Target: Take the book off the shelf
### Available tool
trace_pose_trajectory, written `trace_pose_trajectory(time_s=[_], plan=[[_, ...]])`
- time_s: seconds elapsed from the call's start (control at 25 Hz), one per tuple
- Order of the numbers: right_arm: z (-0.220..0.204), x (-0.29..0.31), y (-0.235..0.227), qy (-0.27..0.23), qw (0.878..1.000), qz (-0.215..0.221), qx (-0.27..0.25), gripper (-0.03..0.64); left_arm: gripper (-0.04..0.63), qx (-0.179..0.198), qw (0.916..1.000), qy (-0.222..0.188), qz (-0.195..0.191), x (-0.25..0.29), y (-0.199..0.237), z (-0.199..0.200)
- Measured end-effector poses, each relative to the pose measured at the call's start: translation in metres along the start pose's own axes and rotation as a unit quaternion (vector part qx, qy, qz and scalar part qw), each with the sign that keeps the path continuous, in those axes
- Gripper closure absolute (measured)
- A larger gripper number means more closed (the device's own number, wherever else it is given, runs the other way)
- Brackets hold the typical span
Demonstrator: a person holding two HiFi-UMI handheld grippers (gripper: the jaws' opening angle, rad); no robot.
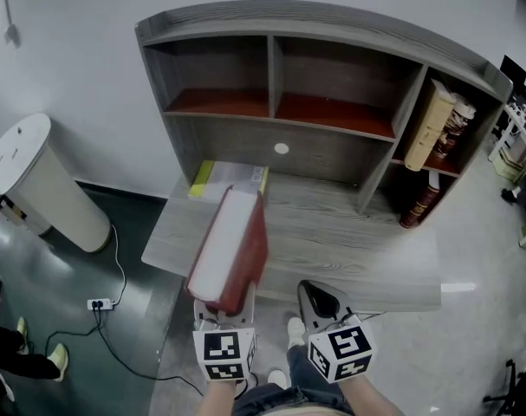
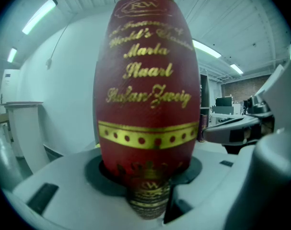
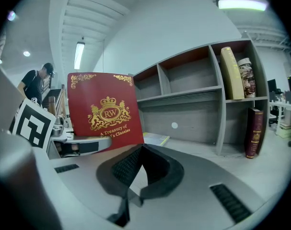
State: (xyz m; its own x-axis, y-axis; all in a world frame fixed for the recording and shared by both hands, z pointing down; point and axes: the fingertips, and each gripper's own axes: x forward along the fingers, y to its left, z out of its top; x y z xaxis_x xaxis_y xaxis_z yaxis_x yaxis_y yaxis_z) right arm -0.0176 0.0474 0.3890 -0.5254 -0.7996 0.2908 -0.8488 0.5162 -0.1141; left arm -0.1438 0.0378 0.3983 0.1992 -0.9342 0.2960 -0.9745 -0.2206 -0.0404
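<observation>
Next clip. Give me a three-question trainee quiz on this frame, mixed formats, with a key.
1. Which gripper holds the red book? A) left gripper B) right gripper C) both
2. True or false: the right gripper's jaws meet at the tips with nothing between them.
3. Fill in: the yellow-green book lies flat on the ____.
Key: 1 A; 2 true; 3 desk.
</observation>
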Motion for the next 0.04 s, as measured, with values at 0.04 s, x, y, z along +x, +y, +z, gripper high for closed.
trace_pose_trajectory(time_s=[0.04], plan=[[-0.0004, -0.0029, 0.0025, 0.000, 1.000, 0.000, -0.001, 0.609, 0.380, -0.001, 1.0000, 0.001, 0.000, -0.0038, -0.0001, -0.0006]])
